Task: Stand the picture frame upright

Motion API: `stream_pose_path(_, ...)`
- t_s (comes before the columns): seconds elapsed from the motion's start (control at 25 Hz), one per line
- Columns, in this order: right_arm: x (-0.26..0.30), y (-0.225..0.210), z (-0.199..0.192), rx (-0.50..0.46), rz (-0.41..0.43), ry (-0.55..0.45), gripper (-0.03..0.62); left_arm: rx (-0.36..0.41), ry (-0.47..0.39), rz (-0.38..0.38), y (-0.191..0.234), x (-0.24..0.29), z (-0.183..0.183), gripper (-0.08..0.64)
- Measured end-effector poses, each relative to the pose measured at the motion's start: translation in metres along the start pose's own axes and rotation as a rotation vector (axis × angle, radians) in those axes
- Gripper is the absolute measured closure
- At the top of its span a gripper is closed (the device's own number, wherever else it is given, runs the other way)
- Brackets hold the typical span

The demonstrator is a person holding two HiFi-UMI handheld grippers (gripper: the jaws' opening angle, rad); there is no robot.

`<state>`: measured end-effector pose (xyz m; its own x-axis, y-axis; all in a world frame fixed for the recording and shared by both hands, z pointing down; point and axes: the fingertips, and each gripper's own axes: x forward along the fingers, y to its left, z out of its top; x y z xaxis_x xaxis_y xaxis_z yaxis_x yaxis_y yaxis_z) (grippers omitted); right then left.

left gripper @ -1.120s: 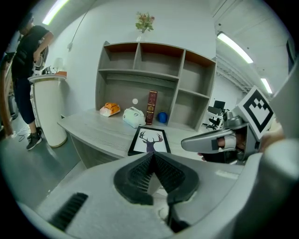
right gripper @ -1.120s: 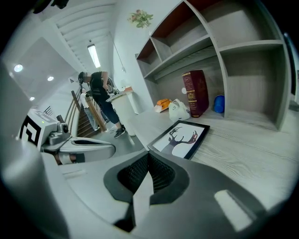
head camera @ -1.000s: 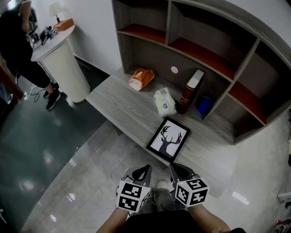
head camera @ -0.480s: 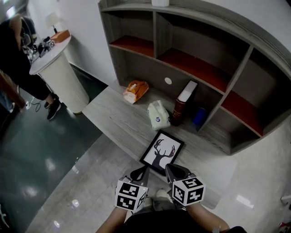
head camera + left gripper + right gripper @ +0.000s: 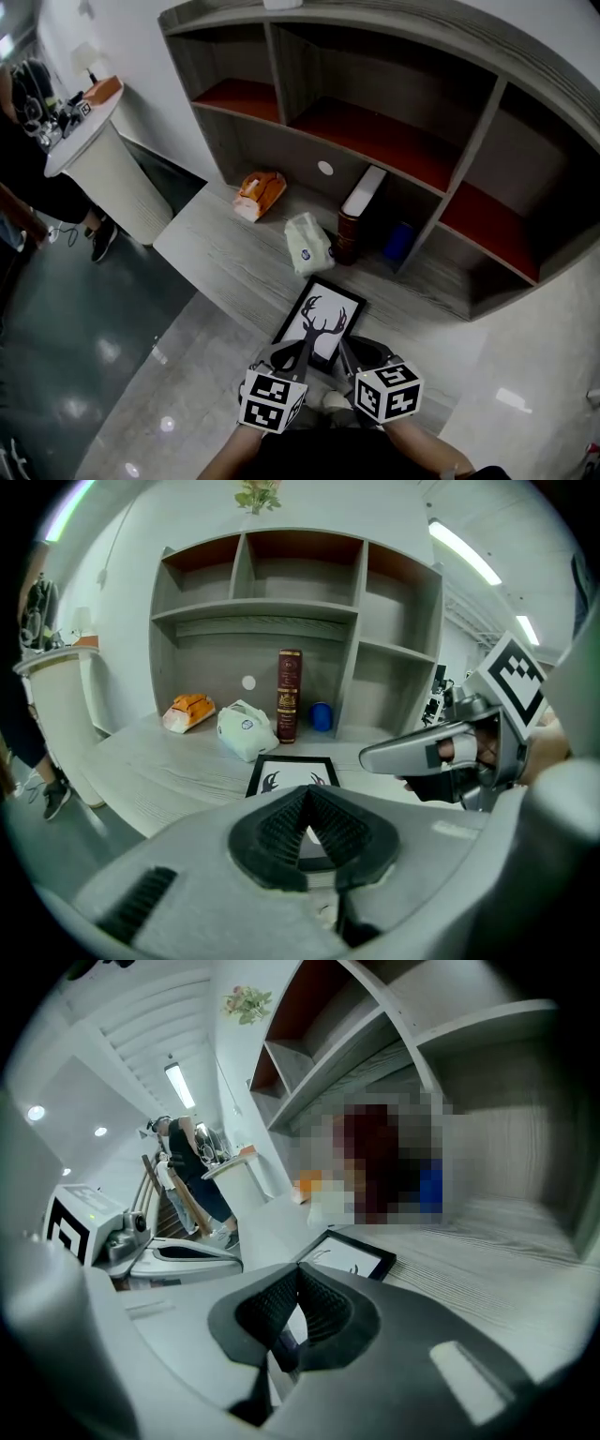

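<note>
A black picture frame [image 5: 319, 321] with a deer silhouette on white lies flat near the front edge of the grey wooden ledge [image 5: 211, 248]. It also shows in the left gripper view as the frame [image 5: 291, 770] and in the right gripper view as the frame [image 5: 352, 1255]. My left gripper [image 5: 302, 351] hovers just before the frame's near edge, shut and empty. My right gripper [image 5: 349, 349] sits beside it, also shut with nothing in it. In their own views the left gripper [image 5: 307, 800] and right gripper [image 5: 298, 1275] point toward the frame.
Behind the frame stand a white pouch [image 5: 307, 246], a dark red book [image 5: 356, 214], a blue cup [image 5: 397, 241] and an orange packet [image 5: 258, 192]. The shelf unit [image 5: 394, 112] rises behind. A round white stand [image 5: 103, 159] and a person [image 5: 19, 141] are at left.
The view has moved closer to the shelf; both grippers have advanced to the frame's near edge. Both stay shut.
</note>
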<state>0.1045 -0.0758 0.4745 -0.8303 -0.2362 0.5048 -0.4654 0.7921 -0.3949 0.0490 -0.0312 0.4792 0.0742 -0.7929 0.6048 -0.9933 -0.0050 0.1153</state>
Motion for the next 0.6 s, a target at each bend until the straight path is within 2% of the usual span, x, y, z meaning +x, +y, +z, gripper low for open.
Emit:
stream_pose_path(0.32, 0.008, -0.014, -0.001, 0.037, -0.041, 0.0, 0.594, 0.041, 0.026, -0.026, 0.008, 0.019, 0.004, 0.561)
stream_pose_path(0.6, 0.023, -0.019, 0.012, 0.076, -0.114, -0.026, 0.594, 0.087, 0.053, -0.091, 0.029, 0.035, 0.012, 0.561)
